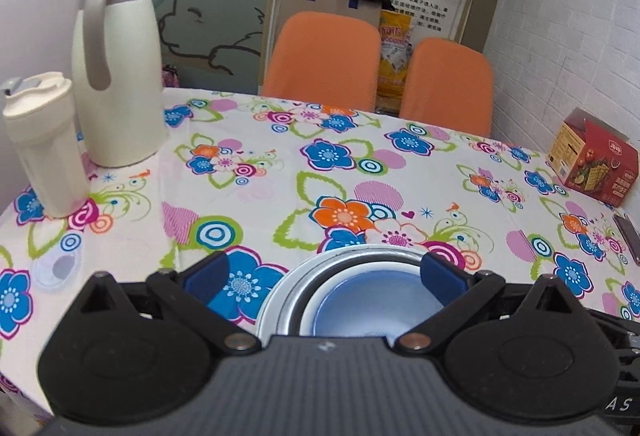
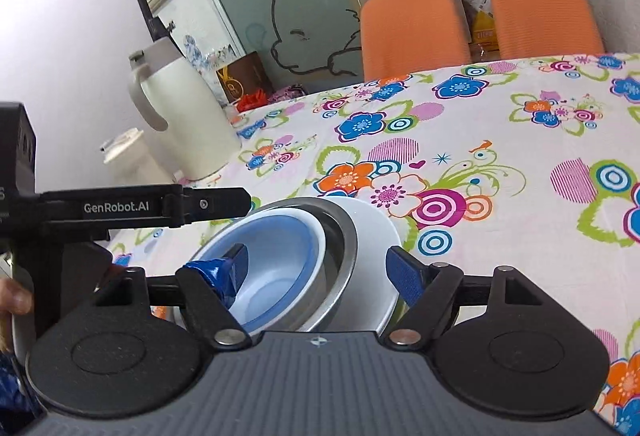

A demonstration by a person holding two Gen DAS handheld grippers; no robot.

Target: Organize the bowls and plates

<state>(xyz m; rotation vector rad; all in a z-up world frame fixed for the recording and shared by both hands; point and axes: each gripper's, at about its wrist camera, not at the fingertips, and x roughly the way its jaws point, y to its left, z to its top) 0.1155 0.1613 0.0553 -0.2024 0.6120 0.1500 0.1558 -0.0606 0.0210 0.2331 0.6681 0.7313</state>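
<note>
Three bowls sit nested on the flowered tablecloth (image 1: 256,191). A blue-rimmed white bowl (image 2: 276,256) lies inside a steel bowl (image 2: 340,232), which lies inside a larger white bowl (image 2: 372,232). My right gripper (image 2: 318,260) is open. One finger hangs inside the blue-rimmed bowl, the other stands just outside the white bowl, and the pads are off the walls. In the left wrist view the steel bowl (image 1: 288,288) and the blue-rimmed bowl (image 1: 380,300) lie low in the middle. My left gripper (image 1: 324,270) is spread wide above them, holding nothing.
A cream thermos jug (image 1: 120,87) and a cream tumbler (image 1: 40,147) stand at the table's left. A red carton (image 1: 592,163) and a dark flat object (image 1: 628,240) lie at the right. Two orange chairs (image 1: 324,55) stand behind the table. A hand (image 2: 12,300) shows at the left edge.
</note>
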